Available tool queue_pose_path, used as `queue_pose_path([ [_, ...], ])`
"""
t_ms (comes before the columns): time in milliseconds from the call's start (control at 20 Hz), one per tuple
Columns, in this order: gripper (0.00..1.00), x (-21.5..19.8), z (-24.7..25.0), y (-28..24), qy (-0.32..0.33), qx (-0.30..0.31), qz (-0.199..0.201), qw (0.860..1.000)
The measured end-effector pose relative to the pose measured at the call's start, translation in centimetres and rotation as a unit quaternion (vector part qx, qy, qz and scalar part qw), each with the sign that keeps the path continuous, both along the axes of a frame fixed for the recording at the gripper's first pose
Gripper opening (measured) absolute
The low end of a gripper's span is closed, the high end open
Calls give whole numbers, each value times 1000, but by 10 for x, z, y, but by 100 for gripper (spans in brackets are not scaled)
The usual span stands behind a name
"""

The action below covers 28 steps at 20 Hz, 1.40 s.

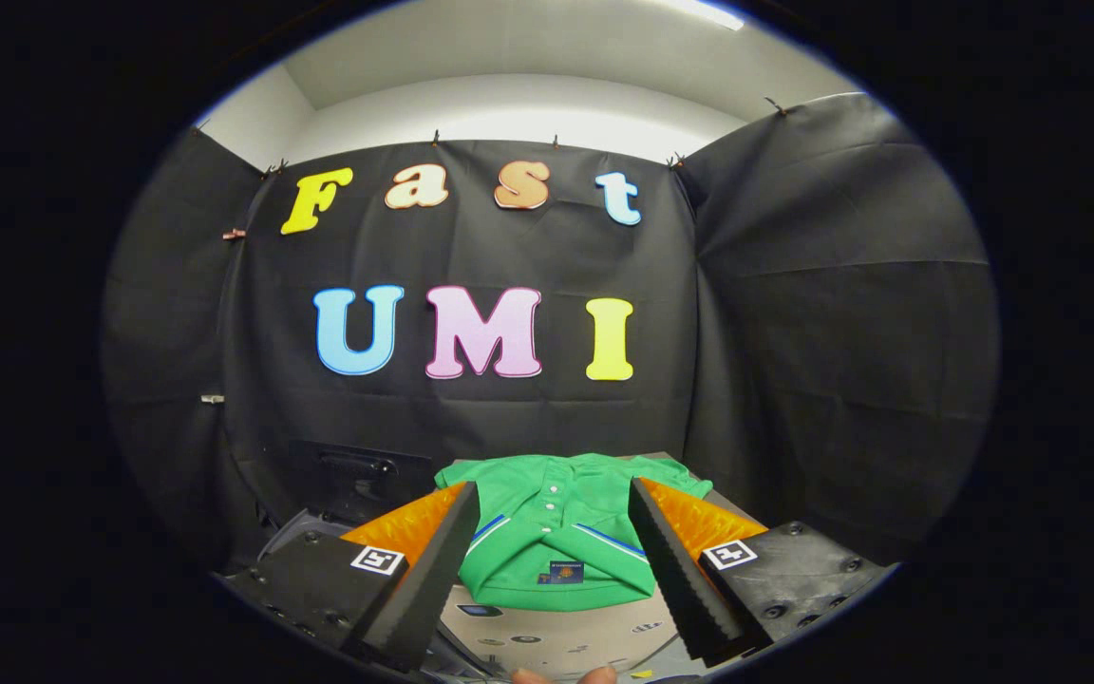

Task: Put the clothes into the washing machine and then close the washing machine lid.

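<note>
Gripper view: gripper [555,546] jaws apart, green shirt [556,532] between; washer lid [357,475] raised behind.

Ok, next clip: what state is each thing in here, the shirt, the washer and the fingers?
Green polo shirt with white buttons: lying folded and flat on the washer top, ahead of and between the fingers, not gripped.
Pale washing machine top: shirt rests on it; cannot tell whether the lid is open or closed.
Gripper: fingers spread open, one either side of the shirt, not pressing it.
</note>
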<state>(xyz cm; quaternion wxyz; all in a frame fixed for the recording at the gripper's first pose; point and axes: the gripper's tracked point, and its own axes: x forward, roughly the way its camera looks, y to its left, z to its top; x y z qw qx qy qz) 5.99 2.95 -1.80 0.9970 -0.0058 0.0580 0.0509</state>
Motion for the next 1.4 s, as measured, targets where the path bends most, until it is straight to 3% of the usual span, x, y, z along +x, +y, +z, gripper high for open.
queue_pose_path([
  [350,98,81,-24,18,96,4,23,995],
  [650,99,159,-74,8,180,-39,7,983],
  [950,97,182,-137,10,271,-41,-4,962],
  [1050,98,180,-159,13,322,-38,0,946],
  [1100,99,189,-156,13,304,-32,3,952],
  [1150,84,187,-159,15,318,-38,4,947],
  [1350,28,186,-157,23,299,-40,11,953],
  [1400,24,191,-156,24,295,-47,15,954],
])
